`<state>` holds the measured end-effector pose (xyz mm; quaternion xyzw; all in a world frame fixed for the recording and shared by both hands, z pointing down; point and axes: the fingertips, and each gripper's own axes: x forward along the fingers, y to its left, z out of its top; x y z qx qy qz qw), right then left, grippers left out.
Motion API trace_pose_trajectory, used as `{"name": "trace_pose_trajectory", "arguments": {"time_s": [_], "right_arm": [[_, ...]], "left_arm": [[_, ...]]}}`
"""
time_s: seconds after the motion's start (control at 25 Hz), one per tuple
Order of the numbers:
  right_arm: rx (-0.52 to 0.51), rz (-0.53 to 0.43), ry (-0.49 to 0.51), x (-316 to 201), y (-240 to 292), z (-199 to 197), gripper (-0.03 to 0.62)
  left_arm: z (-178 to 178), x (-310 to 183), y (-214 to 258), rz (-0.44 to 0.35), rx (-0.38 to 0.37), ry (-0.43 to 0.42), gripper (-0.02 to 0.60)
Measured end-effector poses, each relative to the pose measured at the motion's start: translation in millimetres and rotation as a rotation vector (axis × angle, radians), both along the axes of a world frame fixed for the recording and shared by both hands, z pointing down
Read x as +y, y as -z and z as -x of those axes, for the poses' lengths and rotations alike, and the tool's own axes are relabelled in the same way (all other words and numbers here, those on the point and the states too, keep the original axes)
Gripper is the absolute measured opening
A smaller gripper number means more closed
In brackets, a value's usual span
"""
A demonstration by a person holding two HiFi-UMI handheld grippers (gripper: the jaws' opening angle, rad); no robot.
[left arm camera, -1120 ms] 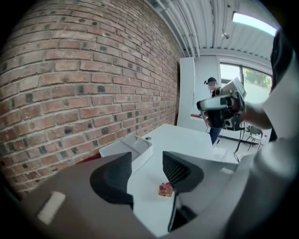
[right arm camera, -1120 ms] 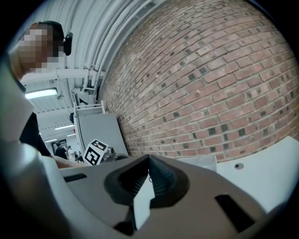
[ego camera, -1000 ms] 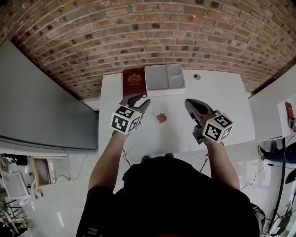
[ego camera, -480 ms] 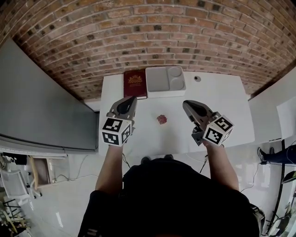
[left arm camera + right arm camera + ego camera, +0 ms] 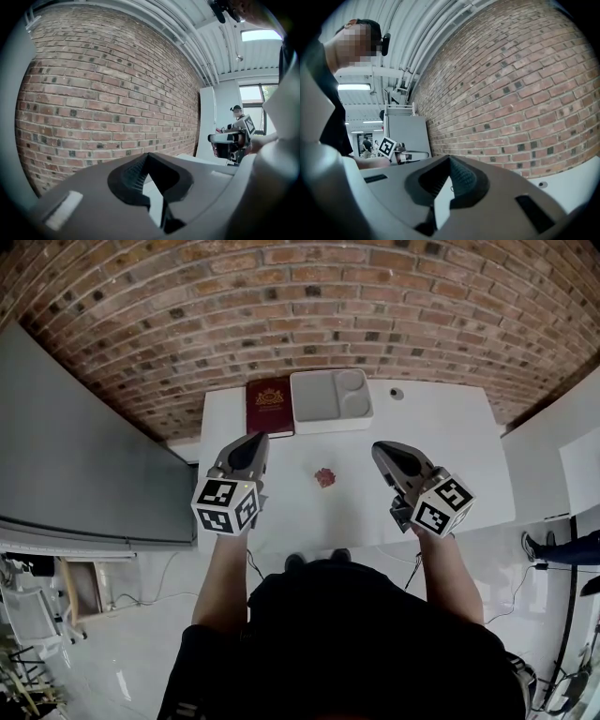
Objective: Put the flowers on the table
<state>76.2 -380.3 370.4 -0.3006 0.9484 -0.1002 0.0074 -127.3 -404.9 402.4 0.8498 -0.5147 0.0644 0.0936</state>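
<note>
A small red flower (image 5: pixel 324 477) lies alone on the white table (image 5: pixel 450 442), midway between my two grippers. My left gripper (image 5: pixel 251 441) hovers to the flower's left, apart from it, with its jaws shut and nothing between them. In the left gripper view the left gripper (image 5: pixel 148 155) points at the brick wall with its tips together. On the flower's right my right gripper (image 5: pixel 382 449) is also apart from it. The right gripper (image 5: pixel 450 158) likewise shows its tips meeting, empty, in its own view.
A dark red book (image 5: pixel 269 405) and a white compartment tray (image 5: pixel 330 399) lie side by side at the table's far edge, against the brick wall (image 5: pixel 300 306). A small round fitting (image 5: pixel 397 393) sits at the far right. A grey panel (image 5: pixel 84 456) stands left of the table.
My left gripper has drawn away from the flower to the left and toward me, and its jaws have gone from open to shut. The flower and the right gripper have stayed put.
</note>
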Motion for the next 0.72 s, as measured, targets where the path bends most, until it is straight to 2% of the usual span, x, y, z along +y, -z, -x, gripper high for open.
{"name": "trace_pose_trajectory", "arguments": {"time_s": [0.28,0.72], "right_arm": [[-0.003,-0.003,-0.057,-5,1,-12,0.009],[-0.023,-0.004,-0.050,-5,4,-17,0.009]], "left_arm": [[-2,0,1,-0.001,-0.012,0.007,0.011],[-14,1,-4,0.011,-0.030,-0.004,0.011]]}}
